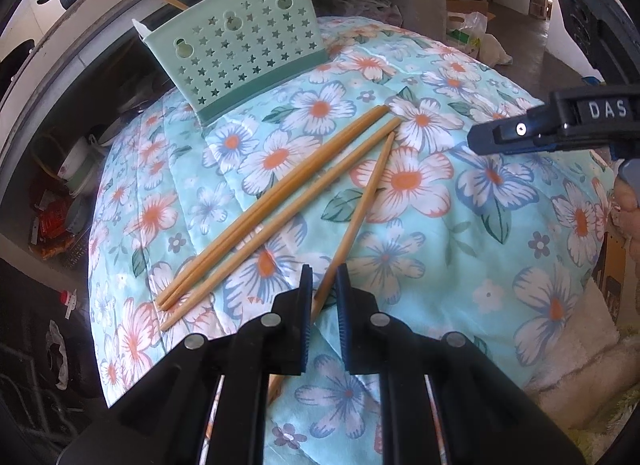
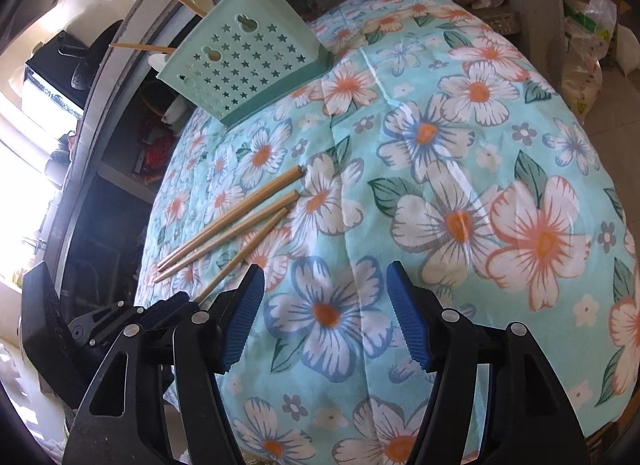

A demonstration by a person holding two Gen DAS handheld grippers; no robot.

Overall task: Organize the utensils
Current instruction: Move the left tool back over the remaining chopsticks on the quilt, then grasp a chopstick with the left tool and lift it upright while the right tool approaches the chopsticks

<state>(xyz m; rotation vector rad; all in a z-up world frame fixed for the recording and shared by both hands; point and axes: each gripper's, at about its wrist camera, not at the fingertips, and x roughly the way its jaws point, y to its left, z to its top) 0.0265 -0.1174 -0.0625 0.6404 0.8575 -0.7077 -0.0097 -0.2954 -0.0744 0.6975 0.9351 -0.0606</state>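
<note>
So the whole surface is a table [image 2: 500,113] covered with a light blue floral quilt [image 1: 460,225]. A mint green utensil holder [image 1: 240,53] with star cutouts sits at the far edge, and a few wooden chopsticks [image 1: 280,201] lie loose on the cloth nearer the middle.

Your left gripper [image 1: 324,289] sits at the near edge of the quilt [image 1: 460,285], astride the near end of one chopstick [image 1: 360,217], which slants away toward the quilt's middle. Just left of it lie three more chopsticks [image 1: 276,205], side by side. The utensil holder [image 1: 240,53] stands at the far left corner, sticks rising from it. Your right gripper [image 2: 325,313] hangs over the right side.
</note>
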